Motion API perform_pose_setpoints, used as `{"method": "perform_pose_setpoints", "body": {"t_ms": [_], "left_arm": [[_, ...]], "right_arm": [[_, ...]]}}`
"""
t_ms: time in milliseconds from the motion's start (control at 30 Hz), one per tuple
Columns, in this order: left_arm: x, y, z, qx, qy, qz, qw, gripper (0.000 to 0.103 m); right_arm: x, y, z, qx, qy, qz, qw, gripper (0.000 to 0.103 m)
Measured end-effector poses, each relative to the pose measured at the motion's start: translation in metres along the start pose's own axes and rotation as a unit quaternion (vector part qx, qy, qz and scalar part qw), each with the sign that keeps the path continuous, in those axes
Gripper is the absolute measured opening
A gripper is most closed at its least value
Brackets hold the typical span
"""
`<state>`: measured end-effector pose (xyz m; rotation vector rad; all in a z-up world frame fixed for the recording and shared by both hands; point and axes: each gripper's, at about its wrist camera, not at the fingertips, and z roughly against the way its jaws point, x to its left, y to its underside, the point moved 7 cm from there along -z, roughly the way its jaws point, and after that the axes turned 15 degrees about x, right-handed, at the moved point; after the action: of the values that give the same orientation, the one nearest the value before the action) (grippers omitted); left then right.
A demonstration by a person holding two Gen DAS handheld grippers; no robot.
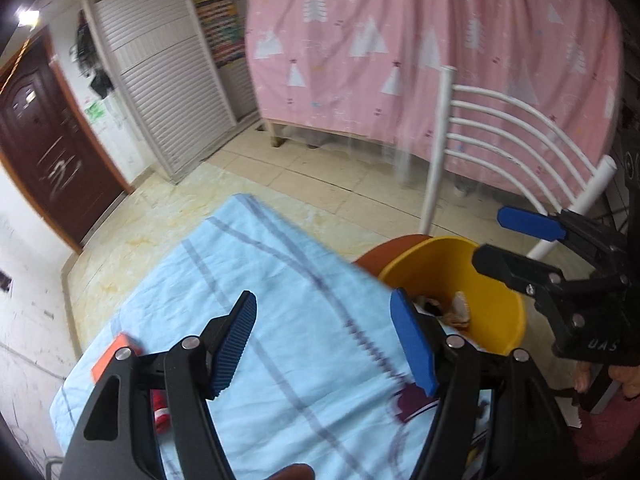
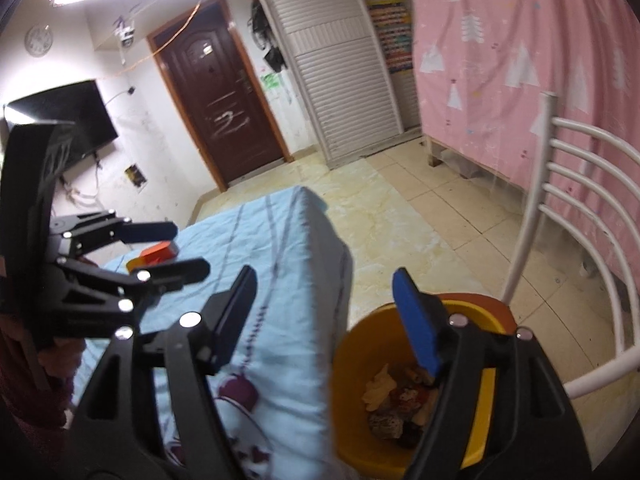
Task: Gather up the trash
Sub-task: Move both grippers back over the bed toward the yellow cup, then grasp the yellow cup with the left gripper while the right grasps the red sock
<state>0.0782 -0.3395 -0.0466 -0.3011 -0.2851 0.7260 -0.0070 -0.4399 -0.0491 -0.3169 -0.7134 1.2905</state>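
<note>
A yellow bin (image 1: 496, 300) (image 2: 360, 360) stands on a brown chair seat (image 1: 376, 254) beside the table and holds several crumpled scraps (image 2: 400, 396). My left gripper (image 1: 324, 340) is open and empty above the light blue tablecloth (image 1: 280, 280). It also shows in the right wrist view (image 2: 172, 252). My right gripper (image 2: 326, 316) is open and empty, over the table edge and the bin. It also shows in the left wrist view (image 1: 492, 236). An orange box (image 1: 110, 354) (image 2: 158, 254) lies on the cloth at the left. A red wrapper (image 1: 160, 410) lies under my left gripper's frame.
A white metal chair back (image 1: 500, 132) (image 2: 580, 200) rises behind the bin. A pink curtain (image 1: 400, 40) hangs at the back. A brown door (image 2: 216, 92) and a white louvred cabinet (image 2: 332, 60) stand along the far wall. Tiled floor (image 2: 420, 220) lies between.
</note>
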Motion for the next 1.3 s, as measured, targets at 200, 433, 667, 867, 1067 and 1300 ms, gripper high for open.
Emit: {"method": "perform_pose_setpoints", "body": {"t_ms": [200, 433, 667, 867, 1067, 1300], "left_arm": [[0.06, 0.019, 0.005, -0.002, -0.017, 0.045, 0.9988, 0.061], [0.132, 0.041, 0.006, -0.001, -0.037, 0.101, 0.9942, 0.062], [0.185, 0.063, 0.003, 0.003, -0.046, 0.146, 0.9883, 0.064], [0.219, 0.084, -0.009, 0.015, -0.043, 0.179, 0.9828, 0.066], [0.247, 0.105, -0.029, 0.03, -0.032, 0.205, 0.9778, 0.066], [0.267, 0.121, -0.05, 0.045, -0.014, 0.225, 0.9732, 0.066]], "right_arm": [[0.045, -0.009, -0.024, 0.023, -0.008, 0.037, 0.999, 0.078], [0.098, -0.016, -0.054, 0.052, -0.02, 0.079, 0.995, 0.082], [0.146, -0.018, -0.084, 0.079, -0.035, 0.12, 0.989, 0.082], [0.186, -0.014, -0.11, 0.105, -0.047, 0.156, 0.981, 0.082], [0.223, -0.01, -0.13, 0.123, -0.056, 0.183, 0.974, 0.082], [0.252, -0.01, -0.151, 0.142, -0.061, 0.205, 0.967, 0.082]]}}
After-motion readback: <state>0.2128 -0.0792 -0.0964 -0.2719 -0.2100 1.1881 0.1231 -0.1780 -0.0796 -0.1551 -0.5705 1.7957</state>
